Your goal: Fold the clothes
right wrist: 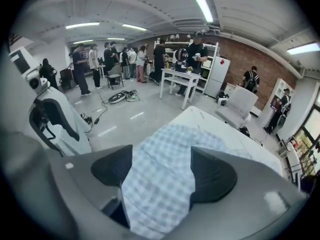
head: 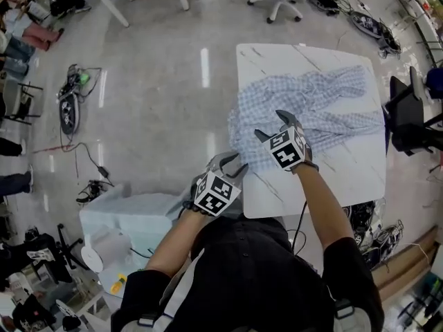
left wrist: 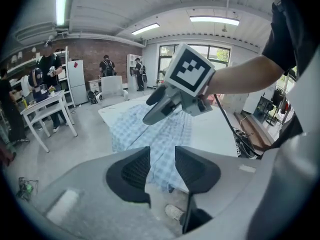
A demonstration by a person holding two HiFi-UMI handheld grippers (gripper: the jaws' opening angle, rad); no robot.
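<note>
The grey polished floor [head: 152, 81] is taking up most of the head view. A white desk [head: 346, 178] is standing on it in front of the person. A blue-and-white checked shirt [head: 311, 106] is lying rumpled across the far half of the desk, bunching in folds toward the right. Its near-left part is spilling over the left edge of the desk. A pale white box [head: 131, 216] is sitting on the floor just left of the person.

The right gripper [head: 273, 125] is hanging over the near-left part of the shirt and pointing down at it. In the right gripper view its jaws [right wrist: 160, 169] are standing spread wide. The checked cloth [right wrist: 165, 184] is showing in the gap below them, and neither pad is pressing on it.

The left gripper [head: 234, 164] is hovering at the near-left corner of the desk, beside the hanging cloth. In the left gripper view its jaws [left wrist: 162, 166] are standing partly apart with nothing between them. Beyond them the shirt [left wrist: 150, 134] is draping off the desk [left wrist: 210, 129], with the right gripper [left wrist: 152, 109] above it.
</note>
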